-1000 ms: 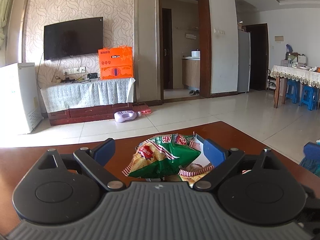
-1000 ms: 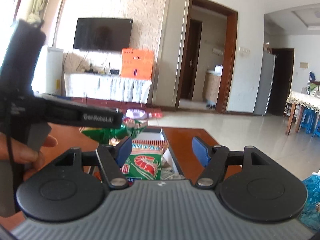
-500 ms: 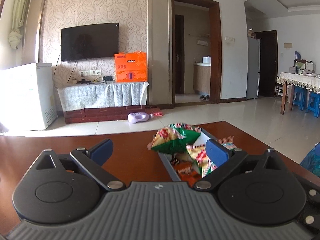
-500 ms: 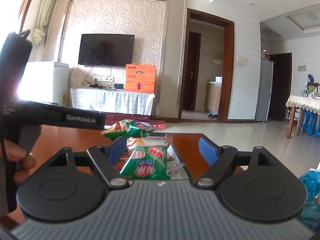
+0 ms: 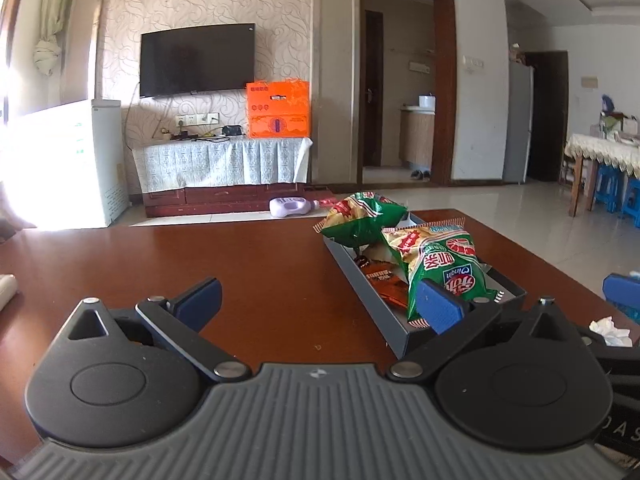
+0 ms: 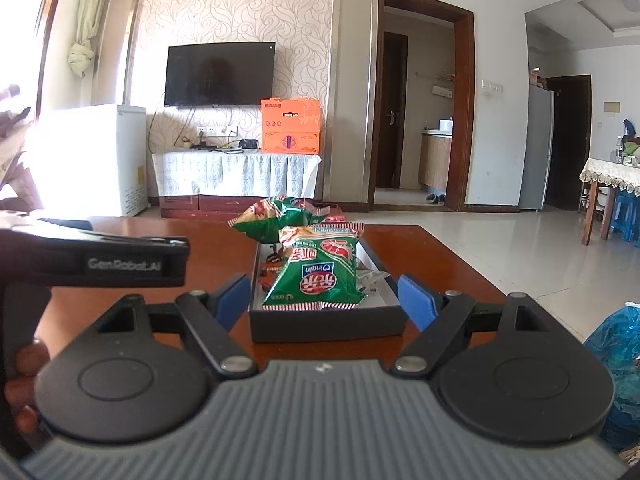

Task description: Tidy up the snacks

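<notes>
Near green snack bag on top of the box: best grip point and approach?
Grip the near green snack bag by its crimped bottom seam, coming from the near end of the box. That flat edge overhangs the box wall, facing the open right gripper; the puffy middle likely slips.

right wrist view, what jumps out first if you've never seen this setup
A dark tray on the wooden table, heaped with snacks, sits just ahead of the open right gripper. A green packet lies on top nearest the camera, another green bag at the far end.
</notes>
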